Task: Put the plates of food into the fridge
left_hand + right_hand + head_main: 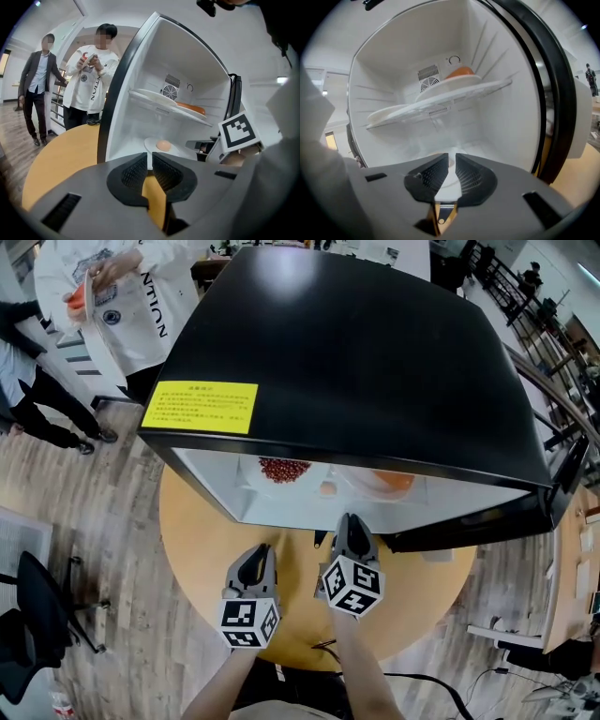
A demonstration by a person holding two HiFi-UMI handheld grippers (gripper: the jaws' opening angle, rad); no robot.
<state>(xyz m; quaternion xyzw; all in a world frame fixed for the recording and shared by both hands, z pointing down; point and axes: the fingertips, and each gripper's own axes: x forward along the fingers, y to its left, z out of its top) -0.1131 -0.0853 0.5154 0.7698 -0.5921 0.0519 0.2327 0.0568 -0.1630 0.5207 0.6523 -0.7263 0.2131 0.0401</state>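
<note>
Plates of food (262, 476) sit inside the fridge (356, 352), so left gripper (255, 563) and right gripper (350, 531) hang back, jaws slightly apart, empty.

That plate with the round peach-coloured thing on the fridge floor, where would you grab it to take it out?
Probably the near rim of the plate, coming in level through the open front of the fridge. It lies flat and shallow, the food sits in its middle, and the shelf overhead blocks a grasp from above.
</note>
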